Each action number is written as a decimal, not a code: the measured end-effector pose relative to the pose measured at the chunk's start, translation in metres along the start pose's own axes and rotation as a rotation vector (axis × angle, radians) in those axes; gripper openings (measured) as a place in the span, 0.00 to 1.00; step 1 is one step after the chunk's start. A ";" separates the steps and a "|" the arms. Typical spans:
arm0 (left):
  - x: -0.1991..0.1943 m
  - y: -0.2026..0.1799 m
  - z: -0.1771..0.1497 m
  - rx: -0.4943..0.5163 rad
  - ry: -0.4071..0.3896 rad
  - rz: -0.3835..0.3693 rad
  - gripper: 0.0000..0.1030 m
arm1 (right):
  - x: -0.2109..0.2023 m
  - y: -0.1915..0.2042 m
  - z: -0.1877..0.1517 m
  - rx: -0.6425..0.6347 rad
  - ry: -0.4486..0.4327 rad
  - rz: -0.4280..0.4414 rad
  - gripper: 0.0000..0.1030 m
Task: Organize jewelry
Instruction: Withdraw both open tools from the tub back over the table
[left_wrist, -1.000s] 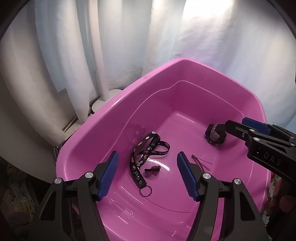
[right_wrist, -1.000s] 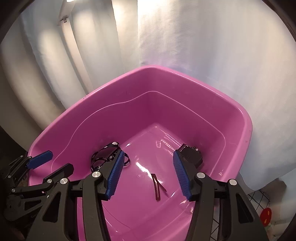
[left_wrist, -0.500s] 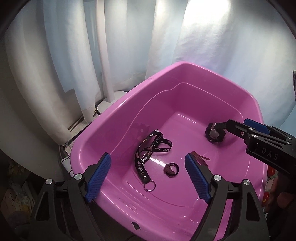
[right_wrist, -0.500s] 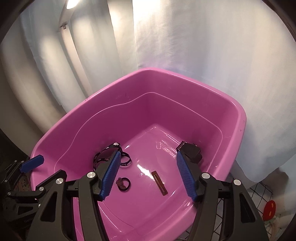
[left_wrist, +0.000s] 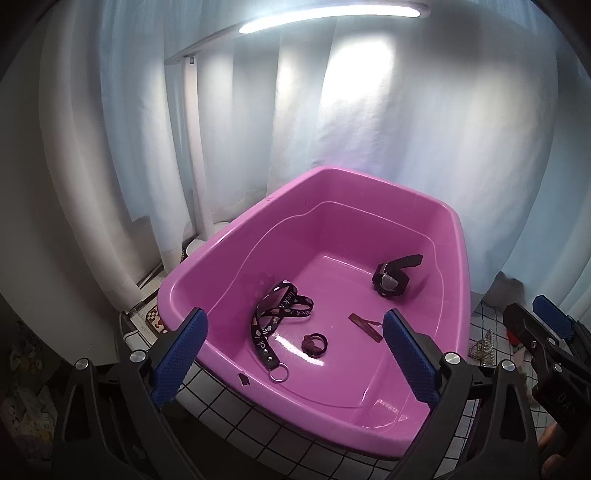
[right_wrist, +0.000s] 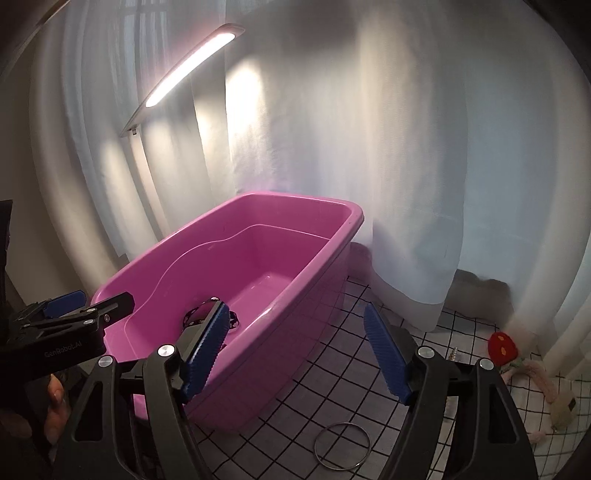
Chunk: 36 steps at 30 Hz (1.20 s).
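"GenRobot.AI" printed on left gripper (right_wrist: 92, 310) body in right wrist view; "DAS" on right gripper (left_wrist: 532, 325) body in left wrist view; lanyard (left_wrist: 275, 314) has white lettering, partly readable, "luck". Both grippers angle down; left sits at pink tub (left_wrist: 207, 280) near rim, jaws opening, nothing btwn them. Right gripper is beside tub over grid-pattern counter (right_wrist: 332, 369), jaws opening, empty. In tub: black lanyard w/ key ring, dark ring (left_wrist: 314, 344), brown hair clip (left_wrist: 365, 325), black watch (left_wrist: 391, 280), all apart. Metal bangle (right_wrist: 341, 446) lies on counter outside tub.
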<state>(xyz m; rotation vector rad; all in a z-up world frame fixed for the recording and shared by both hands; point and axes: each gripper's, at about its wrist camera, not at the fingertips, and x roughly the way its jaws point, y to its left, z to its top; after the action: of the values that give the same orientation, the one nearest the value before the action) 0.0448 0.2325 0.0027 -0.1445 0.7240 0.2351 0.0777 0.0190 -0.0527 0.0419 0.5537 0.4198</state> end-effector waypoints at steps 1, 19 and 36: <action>-0.003 -0.005 -0.001 0.007 -0.002 -0.017 0.92 | -0.010 -0.008 -0.007 0.020 -0.007 -0.012 0.70; -0.051 -0.140 -0.093 0.220 0.100 -0.307 0.94 | -0.158 -0.149 -0.152 0.277 0.150 -0.341 0.70; 0.055 -0.176 -0.183 0.291 0.255 -0.247 0.94 | -0.109 -0.195 -0.250 0.391 0.284 -0.364 0.70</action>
<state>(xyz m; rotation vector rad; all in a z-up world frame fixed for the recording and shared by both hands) 0.0144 0.0333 -0.1607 0.0149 0.9764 -0.1282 -0.0619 -0.2207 -0.2404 0.2560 0.9000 -0.0448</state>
